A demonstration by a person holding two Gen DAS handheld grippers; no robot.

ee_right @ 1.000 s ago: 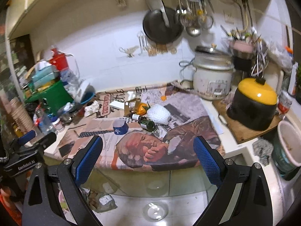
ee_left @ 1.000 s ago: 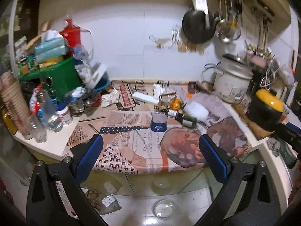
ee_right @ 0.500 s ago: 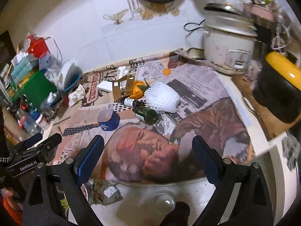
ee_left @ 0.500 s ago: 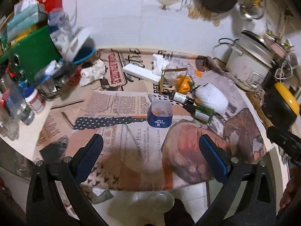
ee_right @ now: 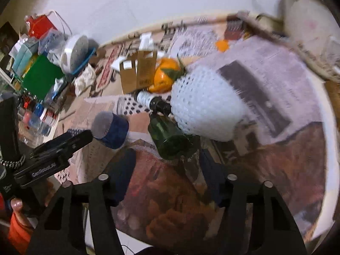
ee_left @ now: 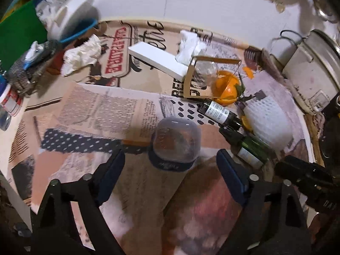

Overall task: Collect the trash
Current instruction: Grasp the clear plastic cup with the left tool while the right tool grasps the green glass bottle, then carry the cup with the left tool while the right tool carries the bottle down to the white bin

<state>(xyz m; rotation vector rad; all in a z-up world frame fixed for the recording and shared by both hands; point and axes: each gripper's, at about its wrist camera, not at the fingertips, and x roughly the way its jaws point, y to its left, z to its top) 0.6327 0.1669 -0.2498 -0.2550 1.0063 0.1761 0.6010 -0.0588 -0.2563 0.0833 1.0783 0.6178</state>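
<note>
A blue plastic cup (ee_left: pixel 175 144) with a clear bottom stands upside down on the newspaper-covered counter. My left gripper (ee_left: pixel 170 170) is open, its blue pads just short of the cup on either side. A dark green glass bottle (ee_right: pixel 167 136) lies on its side; my right gripper (ee_right: pixel 167 165) is open just in front of it. The cup also shows in the right wrist view (ee_right: pixel 110 130). A second small bottle (ee_left: pixel 220 113), an orange (ee_left: pixel 226 86), a white foam net (ee_right: pixel 204 104), a crumpled tissue (ee_left: pixel 81 54) and torn cardboard (ee_right: pixel 138 73) lie behind.
A green box (ee_right: pixel 39 77) with piled clutter and small jars fills the left end of the counter. A rice cooker (ee_left: pixel 312 68) stands at the back right. A white flat box (ee_left: pixel 157 60) lies near the wall. The counter's front edge is just below both grippers.
Both grippers have moved forward and down toward the counter. The left now brackets the blue cup; the right has come up to the green bottle. Both stay open.
</note>
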